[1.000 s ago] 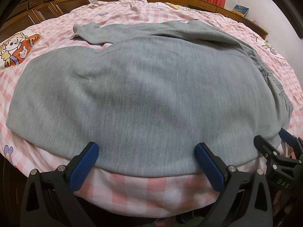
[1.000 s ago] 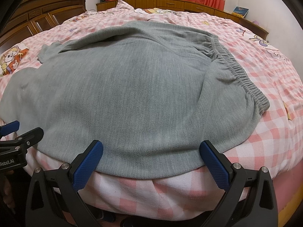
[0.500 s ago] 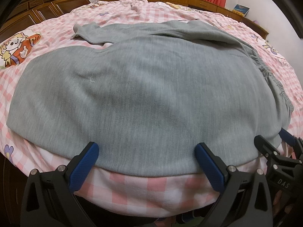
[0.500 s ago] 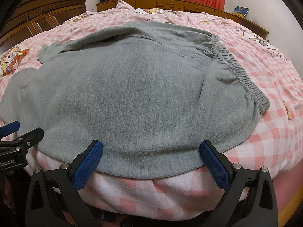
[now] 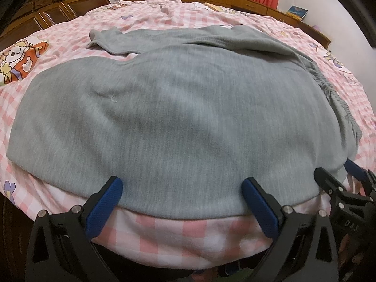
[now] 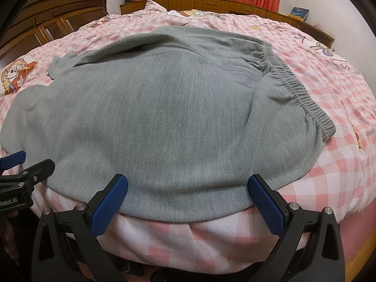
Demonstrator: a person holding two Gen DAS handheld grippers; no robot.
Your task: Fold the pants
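With both grippers parked at the near edge of the bed (image 5: pixel 178 232), we note the grey pants (image 5: pixel 178 117) spread flat on the pink checked cover, directly ahead of the jaws. The long axis runs left to right across our view: the elastic waistband (image 6: pixel 303 94) lies at the right end, the leg cuffs (image 5: pixel 101 37) trail off to the far left. One leg appears to lie behind the other, towards the headboard side, so we judge the lengthwise fold not yet done. The left gripper (image 5: pixel 185 202) has its jaws spread wide, holding nothing, the blue pads straddling the near hem of the leg section. The right gripper (image 6: pixel 190 197) is likewise wide open and empty, sitting at the near hem closer to the waistband. The right hand is therefore nearer the waist end, the left nearer the legs. We judge that the next move calls for both jaws to close on the near edge and carry it away from us over the far leg; the soft fleece may bunch if the two lifts are uneven.
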